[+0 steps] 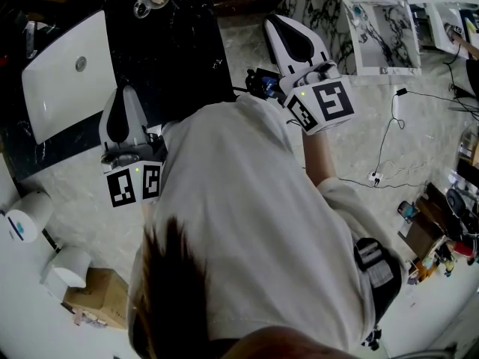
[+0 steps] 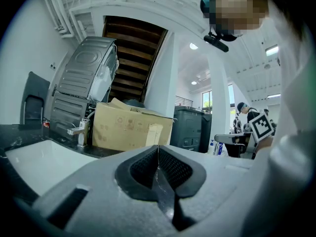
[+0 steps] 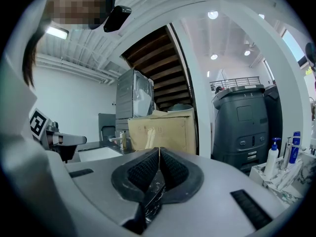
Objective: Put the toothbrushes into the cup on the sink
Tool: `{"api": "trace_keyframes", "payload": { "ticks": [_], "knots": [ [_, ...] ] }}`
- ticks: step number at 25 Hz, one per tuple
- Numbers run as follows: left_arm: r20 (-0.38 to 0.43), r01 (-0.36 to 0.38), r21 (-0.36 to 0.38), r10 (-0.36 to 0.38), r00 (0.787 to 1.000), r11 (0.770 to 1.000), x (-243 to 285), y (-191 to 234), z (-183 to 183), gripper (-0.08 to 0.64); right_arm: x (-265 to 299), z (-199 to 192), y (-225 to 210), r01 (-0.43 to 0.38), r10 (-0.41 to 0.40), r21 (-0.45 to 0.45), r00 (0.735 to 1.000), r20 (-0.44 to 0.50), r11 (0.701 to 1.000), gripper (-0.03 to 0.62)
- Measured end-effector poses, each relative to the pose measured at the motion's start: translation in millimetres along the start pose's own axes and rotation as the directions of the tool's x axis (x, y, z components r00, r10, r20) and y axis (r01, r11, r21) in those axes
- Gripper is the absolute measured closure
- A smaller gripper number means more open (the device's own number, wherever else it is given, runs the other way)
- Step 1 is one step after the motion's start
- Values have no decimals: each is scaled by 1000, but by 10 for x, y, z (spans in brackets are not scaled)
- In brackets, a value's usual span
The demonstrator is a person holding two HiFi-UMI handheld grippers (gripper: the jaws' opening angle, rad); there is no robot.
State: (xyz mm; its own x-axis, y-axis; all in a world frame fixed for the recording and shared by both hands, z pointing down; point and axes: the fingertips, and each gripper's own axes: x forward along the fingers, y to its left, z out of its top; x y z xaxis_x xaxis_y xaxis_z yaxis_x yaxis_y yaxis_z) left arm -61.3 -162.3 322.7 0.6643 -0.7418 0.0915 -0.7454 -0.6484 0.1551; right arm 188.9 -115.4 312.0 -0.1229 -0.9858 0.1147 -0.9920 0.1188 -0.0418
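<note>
Nearest: person's white shirt point(image 1: 247, 223) fills the head view from centre to 6 o'clock. Two paper rolls point(image 1: 28, 215) lie at 8 o'clock, by the left edge.

Left gripper point(image 1: 124, 94) is at 10 o'clock of the shirt, held level, with its nose over the black tabletop point(image 1: 187, 43). Jaws are pressed together, nothing btwn them.

Right gripper point(image 1: 275, 22) is at 1 o'clock, over a pale marbled surface point(image 1: 247, 51) just beside the tabletop's right edge. Jaws are also together, empty. The 2 grippers are well apart.

White sink point(image 1: 52, 96) is set in the tabletop at 10 o'clock of the left gripper, drain point(image 1: 80, 64) visible. Beyond it, in the left gripper view, come a chrome faucet point(image 2: 79, 132) and then a cardboard box point(image 2: 131, 127) close behind.

Farther off, in the right gripper view at 3 o'clock, are a dark bin point(image 3: 242, 127) and pump bottles point(image 3: 272, 157).

Toothbrushes & cup: can't pick them out in any view.
</note>
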Motion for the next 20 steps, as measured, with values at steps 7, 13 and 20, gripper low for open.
{"api": "trace_keyframes", "payload": {
  "ticks": [7, 13, 20],
  "knots": [
    [0, -1, -3, 1, 1000, 1000, -1, 7, -4, 543, 4, -19, -13, 10, -10, -2, 1000, -9, 1000, 572],
    [0, -3, -8, 3, 1000, 1000, -7, 25, -12, 543, 10, -25, -3, 13, -13, -8, 1000, -15, 1000, 572],
    [2, -6, -10, 6, 1000, 1000, -17, 30, -3, 543, 10, -21, 6, 10, -11, -10, 1000, -18, 1000, 572]
  ]
}}
